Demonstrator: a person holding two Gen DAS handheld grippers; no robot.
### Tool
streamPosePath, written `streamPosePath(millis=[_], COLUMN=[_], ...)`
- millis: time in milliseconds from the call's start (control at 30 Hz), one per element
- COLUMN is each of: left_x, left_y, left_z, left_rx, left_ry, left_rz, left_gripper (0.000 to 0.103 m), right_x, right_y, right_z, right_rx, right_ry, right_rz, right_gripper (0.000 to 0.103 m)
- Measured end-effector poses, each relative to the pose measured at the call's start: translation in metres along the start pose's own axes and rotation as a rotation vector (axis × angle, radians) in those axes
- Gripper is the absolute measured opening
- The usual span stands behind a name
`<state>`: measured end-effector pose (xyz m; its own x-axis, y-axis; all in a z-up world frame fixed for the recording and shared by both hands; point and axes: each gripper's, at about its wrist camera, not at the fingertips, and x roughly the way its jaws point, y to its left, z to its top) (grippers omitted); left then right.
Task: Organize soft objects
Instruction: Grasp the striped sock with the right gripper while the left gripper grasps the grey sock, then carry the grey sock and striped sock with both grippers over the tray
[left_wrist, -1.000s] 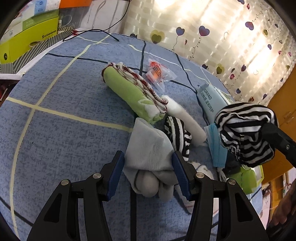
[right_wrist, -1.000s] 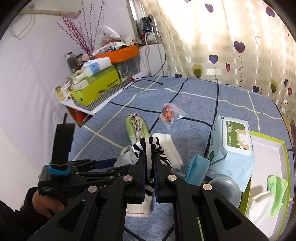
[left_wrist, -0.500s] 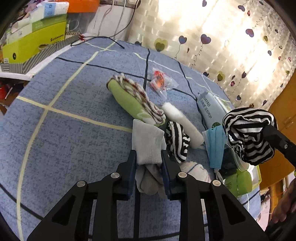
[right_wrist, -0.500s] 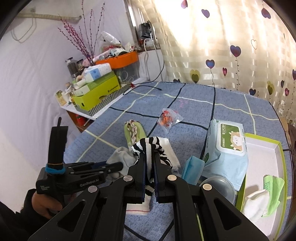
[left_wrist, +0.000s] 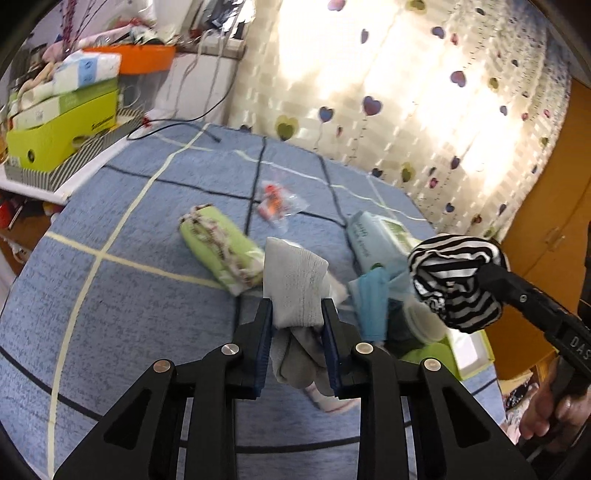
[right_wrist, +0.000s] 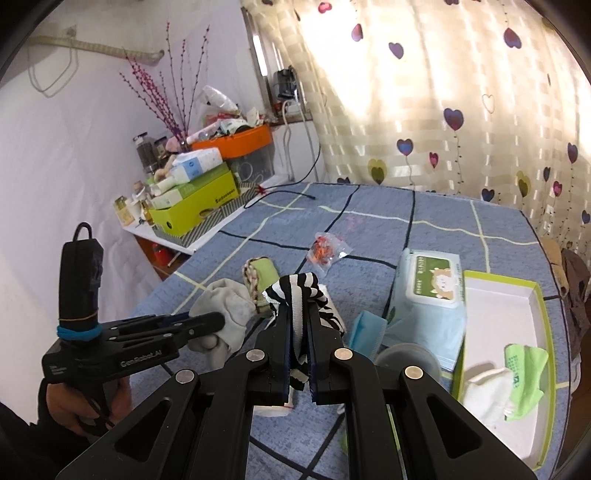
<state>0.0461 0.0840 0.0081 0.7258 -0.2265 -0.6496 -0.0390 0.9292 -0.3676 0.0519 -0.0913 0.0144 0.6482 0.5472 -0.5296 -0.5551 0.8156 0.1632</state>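
Observation:
My left gripper (left_wrist: 297, 314) is shut on a grey sock (left_wrist: 295, 273) and holds it up off the blue bedcover; the sock's ends stick out above and below the pads. In the right wrist view the same gripper (right_wrist: 207, 321) and grey sock (right_wrist: 225, 302) are at the left. My right gripper (right_wrist: 297, 314) is shut on a black-and-white striped sock (right_wrist: 295, 288), which shows as a bunched ball (left_wrist: 454, 280) at the right of the left wrist view. A rolled green sock (left_wrist: 218, 247) lies on the bed just beyond.
A white sock (left_wrist: 328, 402) lies under my left gripper. A blue face mask (right_wrist: 365, 328), a wet-wipes pack (right_wrist: 428, 291) and a round lid (right_wrist: 406, 354) lie to the right. A green-rimmed white box (right_wrist: 498, 284) holds white and green cloths. A snack packet (left_wrist: 277, 199) lies farther back.
My left gripper closed on the grey sock and lifted it off the bed. My right gripper, still gripping the striped sock, rose a little.

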Motion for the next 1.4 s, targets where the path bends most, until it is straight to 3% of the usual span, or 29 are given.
streamPosePath(millis=[867,1400], left_x=[0.004,0.019], left_y=[-0.118,-0.184], left_z=[0.005,-0.005], left_rx=[0.196,0.303], left_ry=[0.004,0.05], left_rz=[-0.127,-0.219], left_gripper=[0.026,0.026], right_x=[-0.081,-0.118], right_y=[-0.077,-0.128], right_z=[-0.031,-0.055], right_rx=[0.133,0.229], right_ry=[-0.101,-0.125], right_rz=[-0.132,-0.222], right_gripper=[0.007,0.007])
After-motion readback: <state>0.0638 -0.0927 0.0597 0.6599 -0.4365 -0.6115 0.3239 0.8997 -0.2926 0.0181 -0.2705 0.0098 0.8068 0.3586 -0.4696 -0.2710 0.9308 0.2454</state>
